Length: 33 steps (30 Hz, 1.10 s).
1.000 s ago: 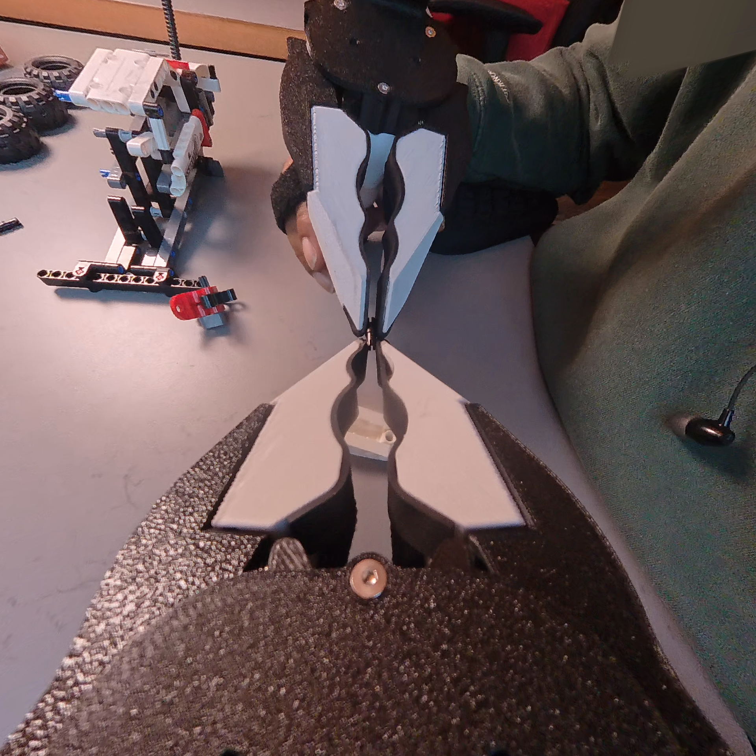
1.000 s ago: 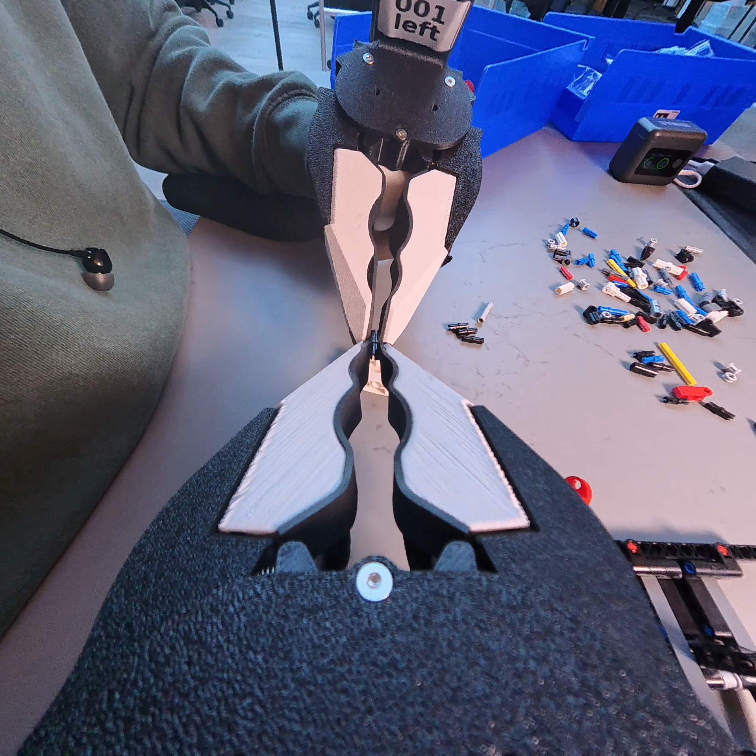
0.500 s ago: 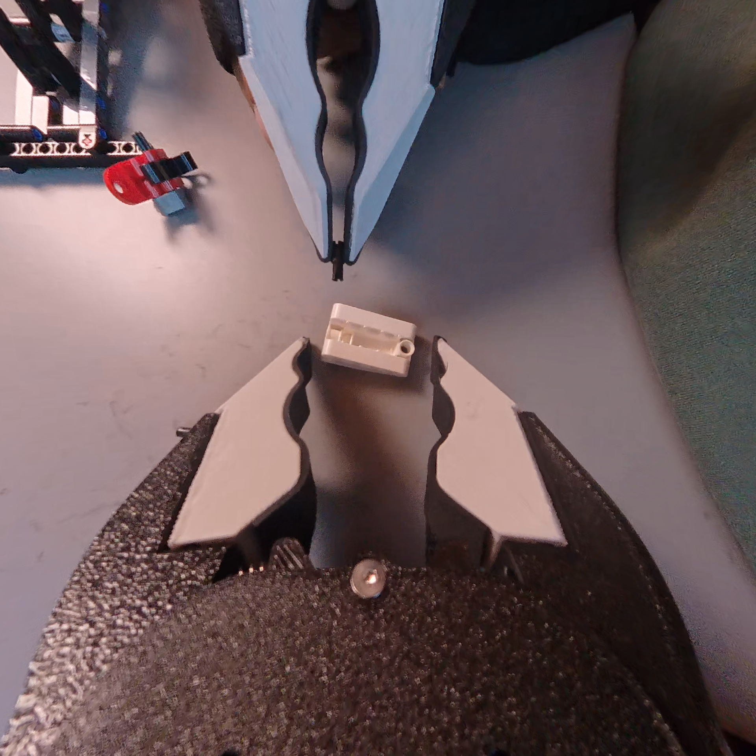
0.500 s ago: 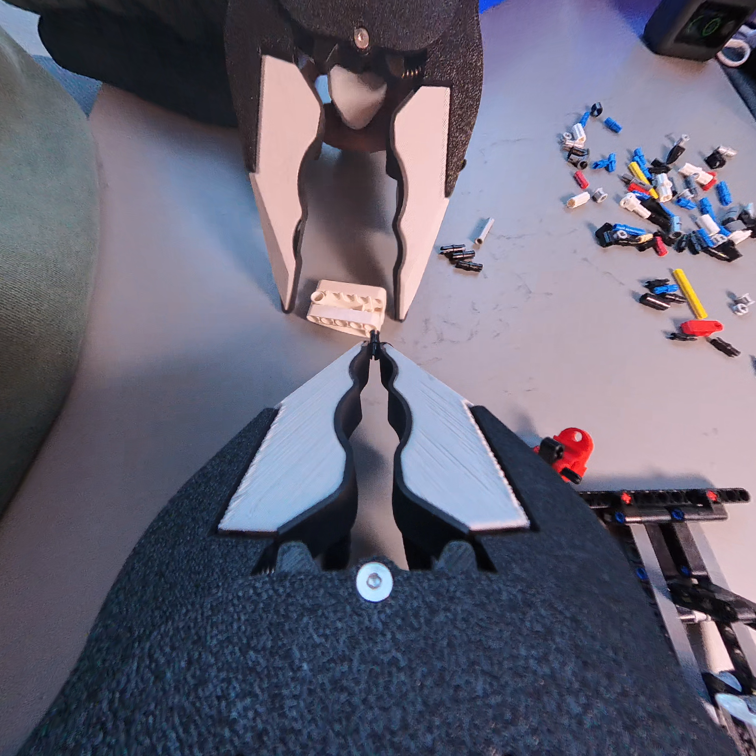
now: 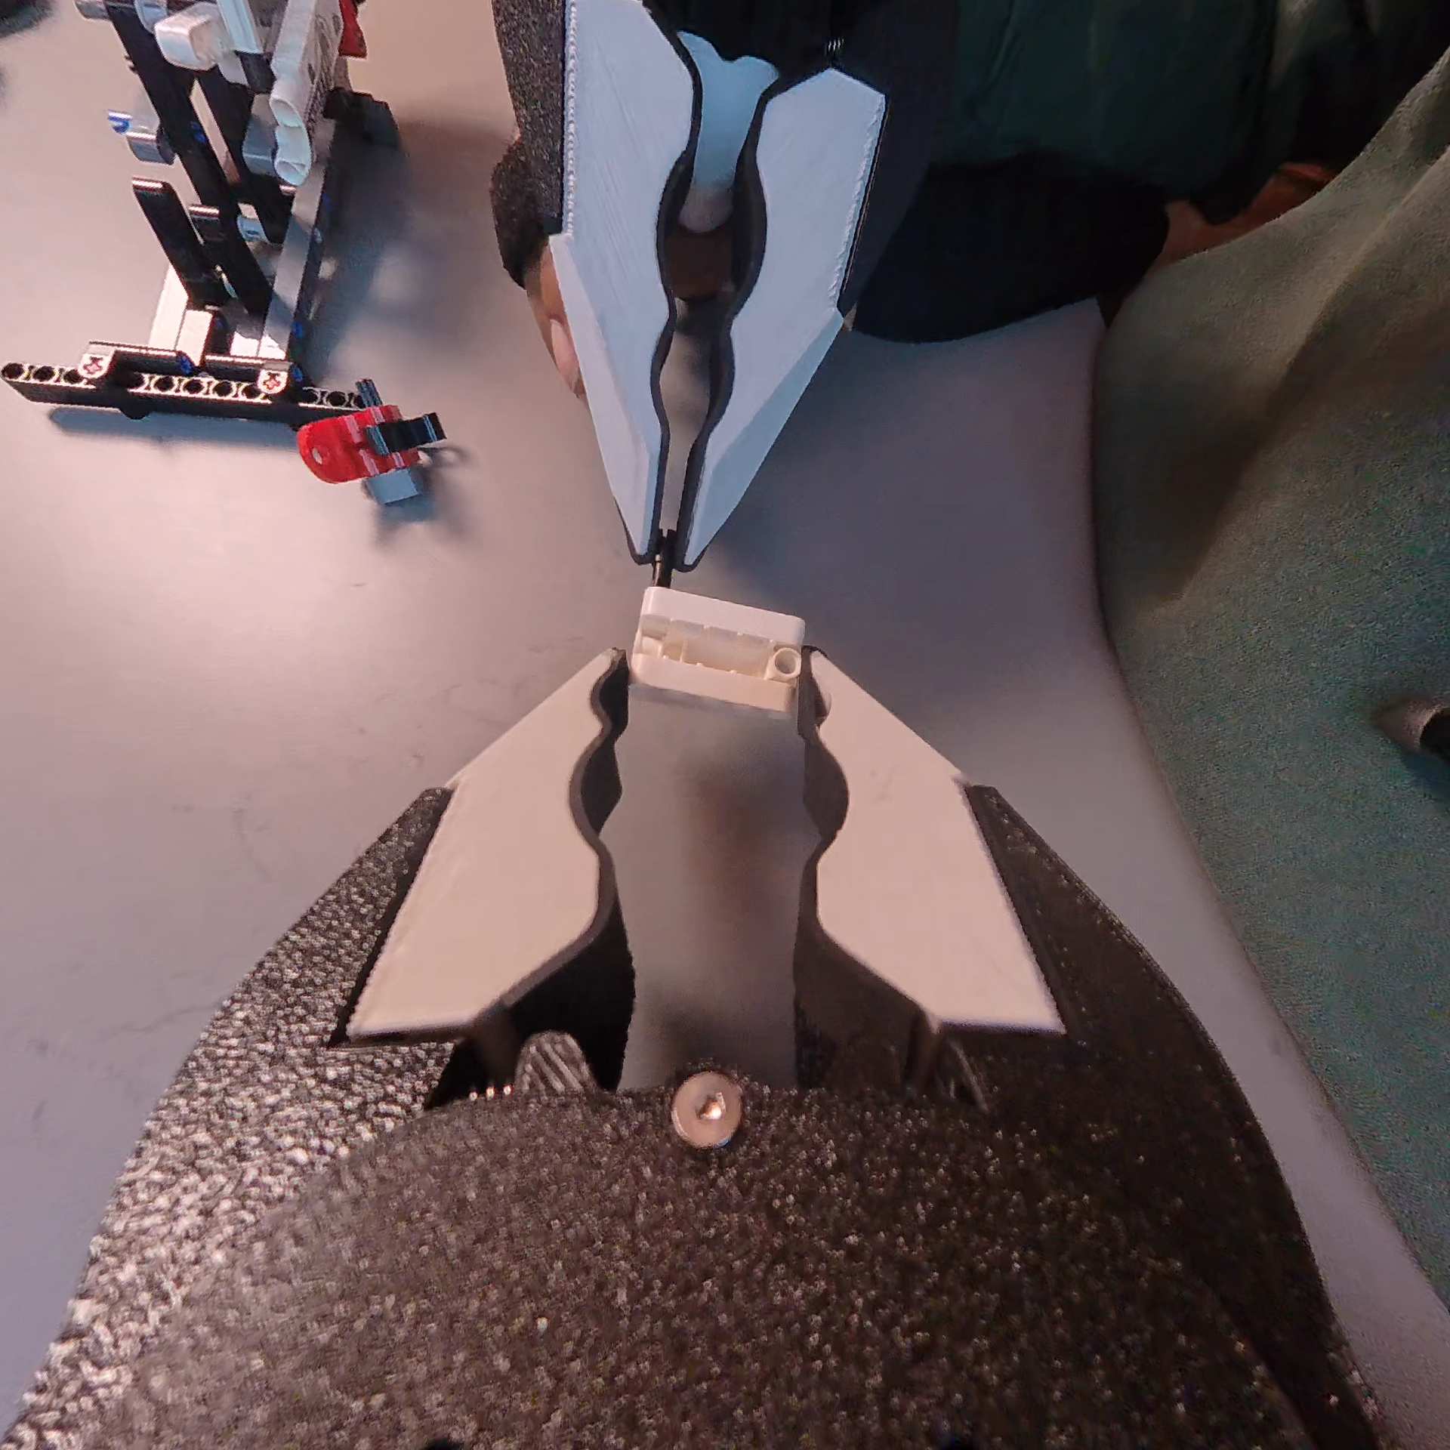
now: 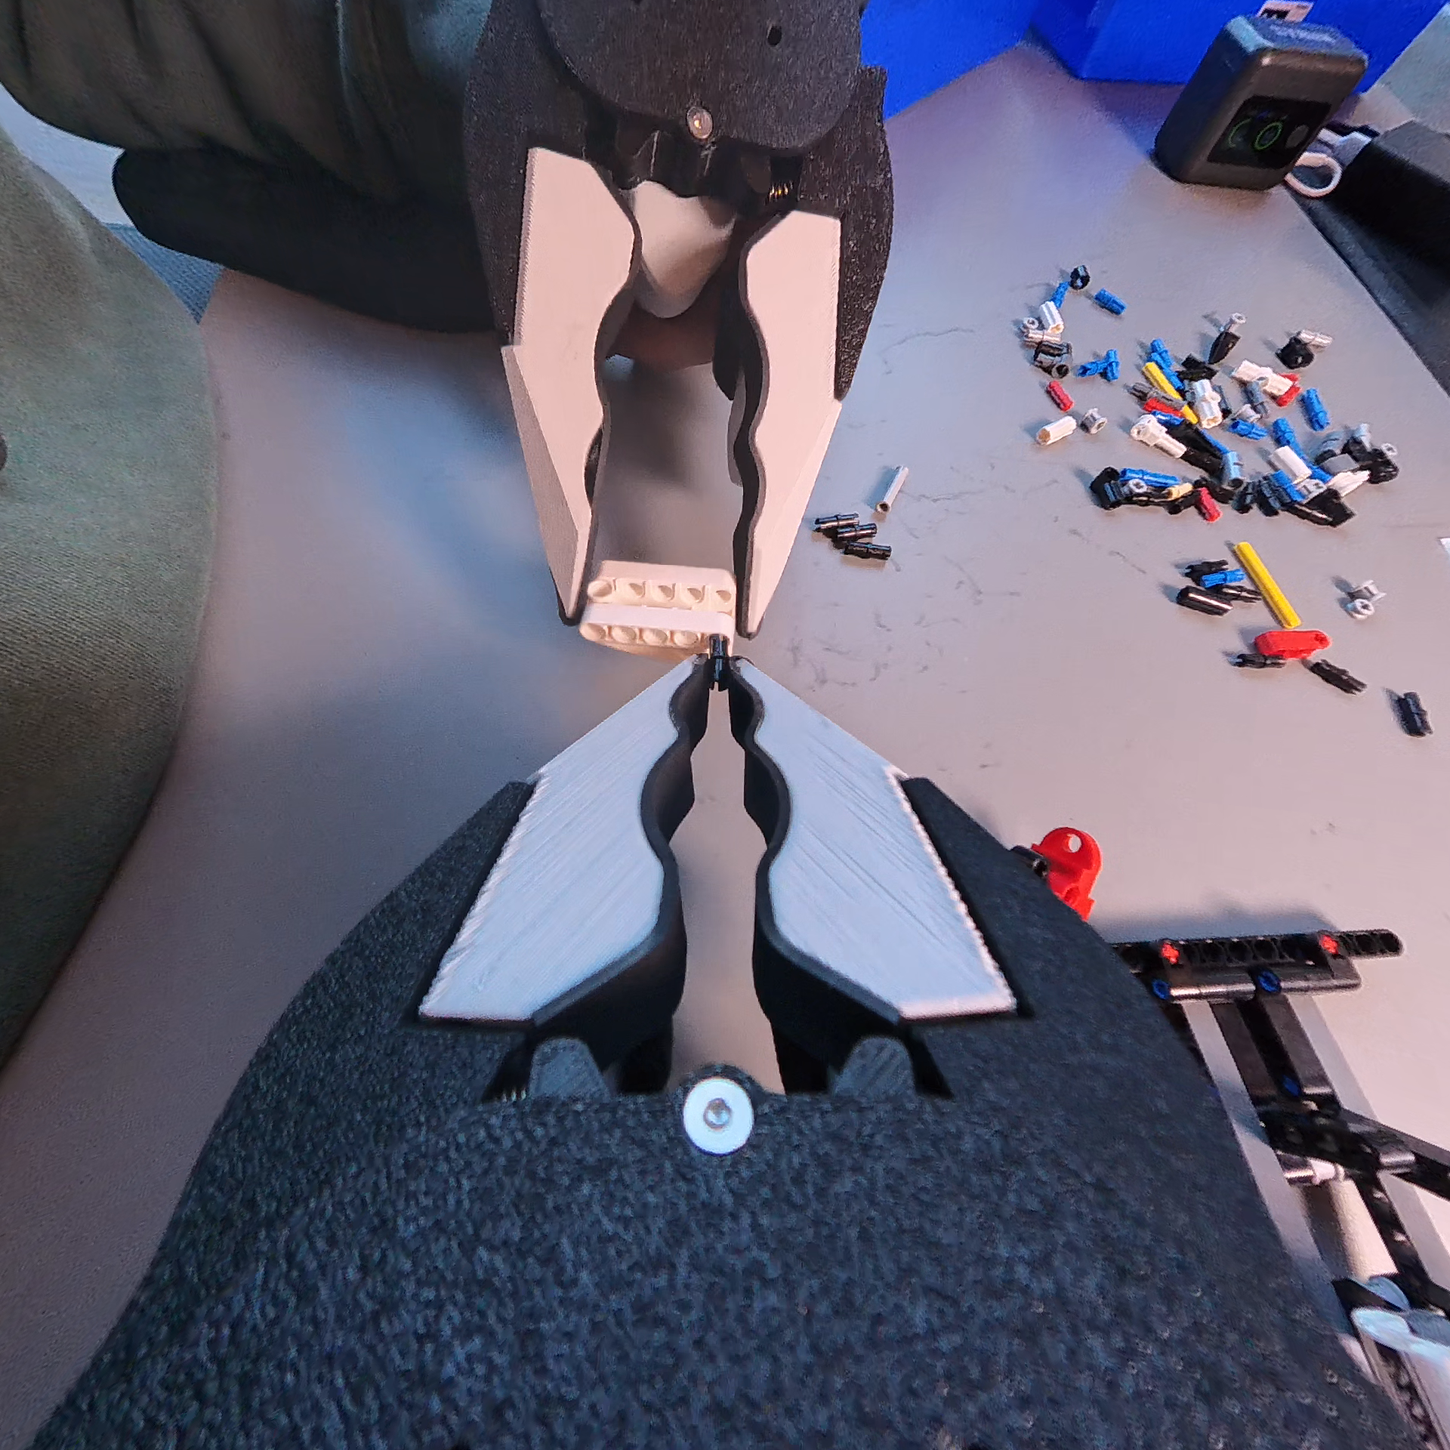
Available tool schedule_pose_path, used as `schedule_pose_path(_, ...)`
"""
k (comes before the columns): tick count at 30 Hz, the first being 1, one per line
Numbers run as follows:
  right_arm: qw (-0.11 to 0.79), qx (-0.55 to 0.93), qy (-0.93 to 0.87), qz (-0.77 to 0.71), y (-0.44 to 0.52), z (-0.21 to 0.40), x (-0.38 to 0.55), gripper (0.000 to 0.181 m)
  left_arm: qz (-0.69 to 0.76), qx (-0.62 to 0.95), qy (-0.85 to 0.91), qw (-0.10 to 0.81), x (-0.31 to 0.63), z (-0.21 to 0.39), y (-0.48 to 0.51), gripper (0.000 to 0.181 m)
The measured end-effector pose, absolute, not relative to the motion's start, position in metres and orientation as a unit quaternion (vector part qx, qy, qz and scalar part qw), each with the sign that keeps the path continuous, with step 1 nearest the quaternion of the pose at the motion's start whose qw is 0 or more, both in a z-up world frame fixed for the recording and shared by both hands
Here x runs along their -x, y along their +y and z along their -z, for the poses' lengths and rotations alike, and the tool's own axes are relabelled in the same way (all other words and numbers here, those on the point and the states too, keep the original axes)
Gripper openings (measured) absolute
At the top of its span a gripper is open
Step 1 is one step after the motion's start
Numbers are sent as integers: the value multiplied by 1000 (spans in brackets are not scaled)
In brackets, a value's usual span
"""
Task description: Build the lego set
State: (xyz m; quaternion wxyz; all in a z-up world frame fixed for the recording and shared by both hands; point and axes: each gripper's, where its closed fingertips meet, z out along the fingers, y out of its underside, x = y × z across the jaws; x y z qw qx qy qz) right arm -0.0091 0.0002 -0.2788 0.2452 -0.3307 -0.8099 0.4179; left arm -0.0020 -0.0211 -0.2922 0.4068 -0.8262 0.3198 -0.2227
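Since half a sec ago, left gripper (image 5: 718,675) has closed in on the white brick (image 5: 718,655): its two fingertips now sit against the brick's short ends, where before they stood wider w/ gaps each side. Whether the brick is lifted or resting on the grey table (image 5: 235,706) can't be told.

White brick: flat, rectangular, w/ a row of round holes along its side. It sits between the left gripper's tips, at the very front of the fingers, not deep in the gap.

Right gripper (image 5: 667,549) points at it from the opposite side, fingers pinched nearly together on a small black pin (image 5: 667,559). Pin pokes out past the tips, its free end just touching or nearly touching the brick's far edge near one corner; can't tell which.

Containers: blue bins (image 6: 1138,39) sit at the table's far edge in the right wrist view; contents not visible.

Farther out on the table: a red piece (image 5: 345,447) w/ black bits clipped on, beside a part-built black-and-white frame (image 5: 212,235). A scatter of small loose pieces (image 6: 1216,439) in blue, black, white, red, yellow lies to one side, w/ a few black pins (image 6: 851,533) nearer the grippers. A dark device (image 6: 1255,110) w/ a small screen sits near the bins. A person's green sleeve (image 5: 1295,471) borders the table.
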Motion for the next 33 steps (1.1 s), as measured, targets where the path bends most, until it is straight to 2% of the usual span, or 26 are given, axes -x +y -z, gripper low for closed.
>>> schedule_pose_path(15,225,336,-814,-416,1,285,6,4,203,831,326,403,-1,297,-19,42)
schedule_pose_path(23,217,327,-840,-375,-2,299,2,3,167,847,351,364,-4,314,-22,42)
schedule_pose_path(33,220,327,-843,-366,-5,302,4,4,171,852,344,357,-7,315,-21,42)
